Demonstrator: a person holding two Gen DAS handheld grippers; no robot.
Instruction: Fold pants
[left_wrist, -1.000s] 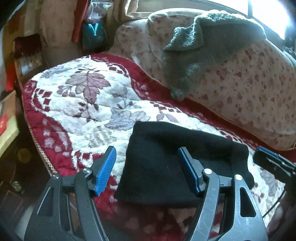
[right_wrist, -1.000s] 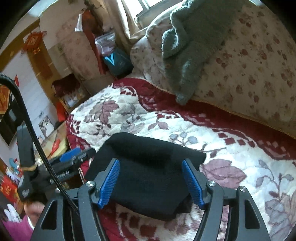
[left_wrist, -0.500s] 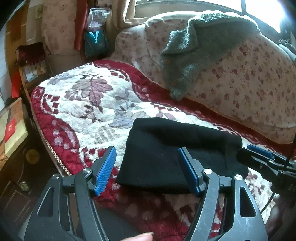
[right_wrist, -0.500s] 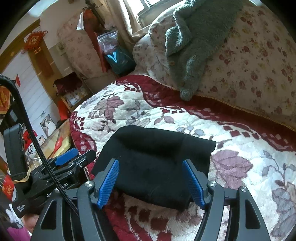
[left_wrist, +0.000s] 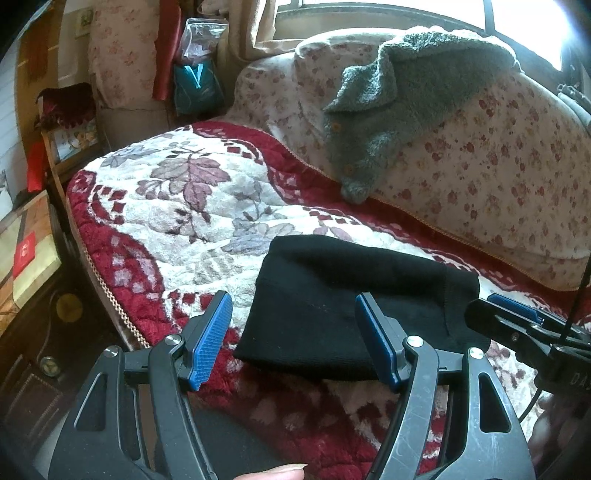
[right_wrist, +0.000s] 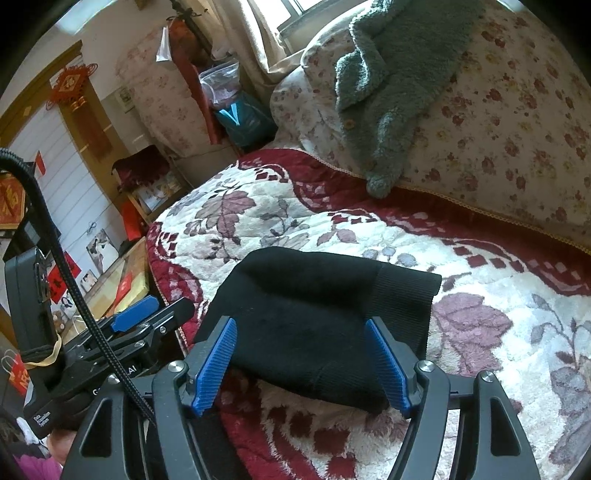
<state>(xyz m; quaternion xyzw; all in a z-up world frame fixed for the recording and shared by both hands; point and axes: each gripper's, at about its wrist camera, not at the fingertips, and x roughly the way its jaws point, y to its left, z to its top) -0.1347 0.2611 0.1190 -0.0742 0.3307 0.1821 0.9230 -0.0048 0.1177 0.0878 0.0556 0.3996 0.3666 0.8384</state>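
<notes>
The black pants (left_wrist: 343, 291) lie folded into a compact rectangle on the red and white floral blanket (left_wrist: 177, 206). They also show in the right wrist view (right_wrist: 314, 314), ribbed cuff end to the right. My left gripper (left_wrist: 295, 332) is open and empty, held just short of the bundle's near left edge. My right gripper (right_wrist: 303, 363) is open and empty, its blue pads (right_wrist: 218, 354) either side of the bundle's near edge, above it. The right gripper shows at the right edge of the left wrist view (left_wrist: 517, 325); the left gripper shows at the left of the right wrist view (right_wrist: 140, 314).
A grey fleece jacket (left_wrist: 399, 96) hangs over the floral sofa back (left_wrist: 498, 177). The blanket's front edge (left_wrist: 110, 295) drops to a dark floor with boxes (left_wrist: 29, 254) on the left. A teal bag (left_wrist: 195, 88) stands in the far corner.
Both grippers have pulled back and up from the folded pants, so more of the blanket shows. The pants have stayed in place.
</notes>
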